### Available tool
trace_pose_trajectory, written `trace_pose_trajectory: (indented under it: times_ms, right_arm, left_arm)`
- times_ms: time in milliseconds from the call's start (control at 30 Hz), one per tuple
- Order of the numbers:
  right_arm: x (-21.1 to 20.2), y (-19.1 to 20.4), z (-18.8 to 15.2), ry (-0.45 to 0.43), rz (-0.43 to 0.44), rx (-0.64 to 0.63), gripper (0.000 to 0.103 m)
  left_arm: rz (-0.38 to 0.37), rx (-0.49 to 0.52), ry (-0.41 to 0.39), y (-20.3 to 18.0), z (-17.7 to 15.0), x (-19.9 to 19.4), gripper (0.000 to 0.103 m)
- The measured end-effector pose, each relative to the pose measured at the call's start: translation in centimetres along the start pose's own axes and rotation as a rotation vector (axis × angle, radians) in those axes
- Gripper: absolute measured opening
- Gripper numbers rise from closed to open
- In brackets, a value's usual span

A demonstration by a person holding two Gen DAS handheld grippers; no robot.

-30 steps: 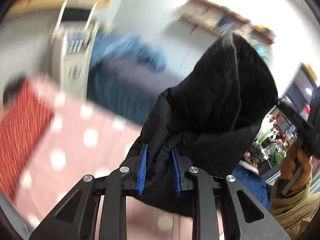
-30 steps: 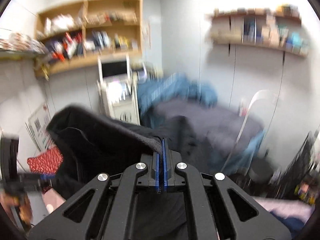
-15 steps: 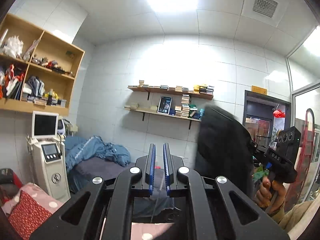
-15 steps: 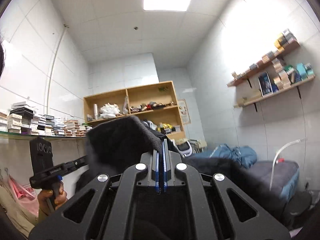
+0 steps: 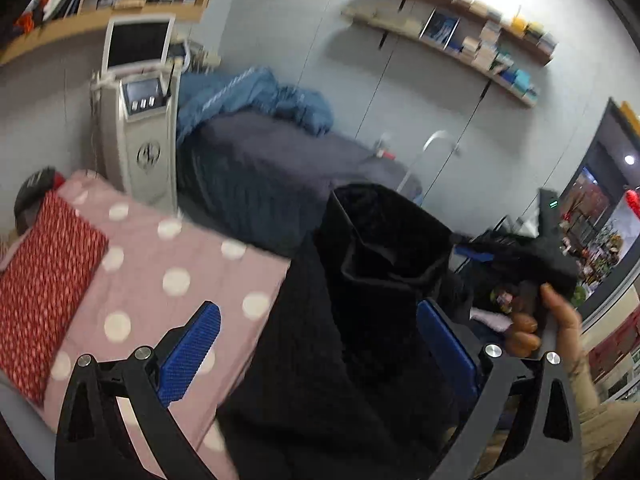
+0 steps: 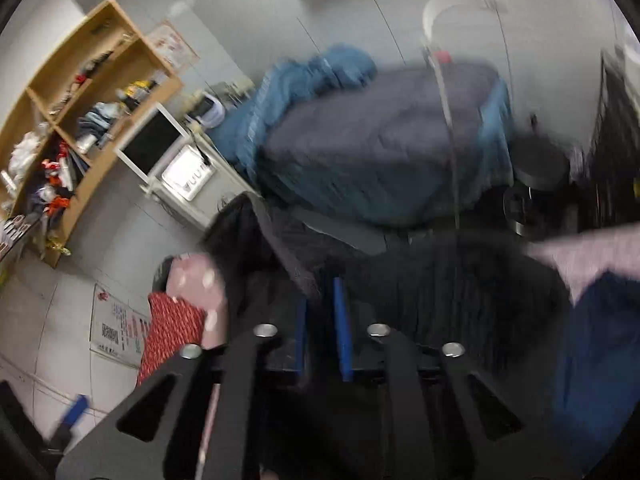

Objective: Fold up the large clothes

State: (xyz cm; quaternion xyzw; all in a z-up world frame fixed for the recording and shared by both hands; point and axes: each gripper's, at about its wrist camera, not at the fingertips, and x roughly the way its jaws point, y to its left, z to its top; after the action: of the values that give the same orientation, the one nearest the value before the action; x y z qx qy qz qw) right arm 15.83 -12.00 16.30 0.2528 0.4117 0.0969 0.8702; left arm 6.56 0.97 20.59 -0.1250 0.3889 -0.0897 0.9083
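Observation:
A large black garment (image 5: 360, 300) hangs and drapes over the edge of the pink polka-dot bed (image 5: 172, 264). My left gripper (image 5: 316, 344) is open wide, its blue pads (image 5: 188, 352) on either side of the cloth and holding nothing. My right gripper (image 6: 322, 320) is nearly shut on a fold of the black garment (image 6: 440, 288); it also shows in the left wrist view (image 5: 472, 252), gripping the garment's upper edge. The right wrist view is motion-blurred.
A red patterned cloth (image 5: 40, 280) lies at the bed's left end. A white machine with a screen (image 5: 136, 120) stands behind the bed. A grey couch with a blue blanket (image 5: 256, 96) is beyond. Wall shelves (image 5: 460, 36) hold books.
Both grippers swung up toward the ceiling and back down. My left gripper let go of the black garment and opened wide. The right gripper kept its hold.

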Motion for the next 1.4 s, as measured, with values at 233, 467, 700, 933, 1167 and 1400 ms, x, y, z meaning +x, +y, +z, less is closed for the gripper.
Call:
trace_pose_trajectory:
  times_ms: [233, 467, 700, 933, 1167, 1400]
  right_arm:
    - [1.3, -8.3, -12.0, 0.122, -0.186, 0.057, 0.087]
    - [3.8, -12.5, -24.0, 0.300, -0.361, 0.070, 0.087]
    - [4.0, -15.0, -29.8, 0.275, -0.454, 0.177, 0.087]
    - [-1.2, -18.4, -31.6, 0.163, -0.544, 0.362, 0.087]
    - [-2.1, -18.9, -31.8, 0.152, -0.569, 0.386, 0.087]
    - [0.5, -15.7, -31.0, 0.191, -0.466, 0.256, 0.087]
  left_arm:
    - [0.121, -0.038, 0.386, 4.2, -13.0, 10.5, 0.096]
    - [0.011, 0.210, 0.608, -0.3, -19.9, 15.7, 0.096]
    - [-0.018, 0.438, 0.700, -2.4, -25.2, 16.6, 0.096]
    - [-0.036, 0.811, 0.674, -8.6, -31.0, 16.7, 0.097]
    - [0.044, 0.807, 0.673, -5.3, -31.7, 17.6, 0.045]
    - [0.091, 0.578, 0.551, 4.3, -22.2, 11.8, 0.018]
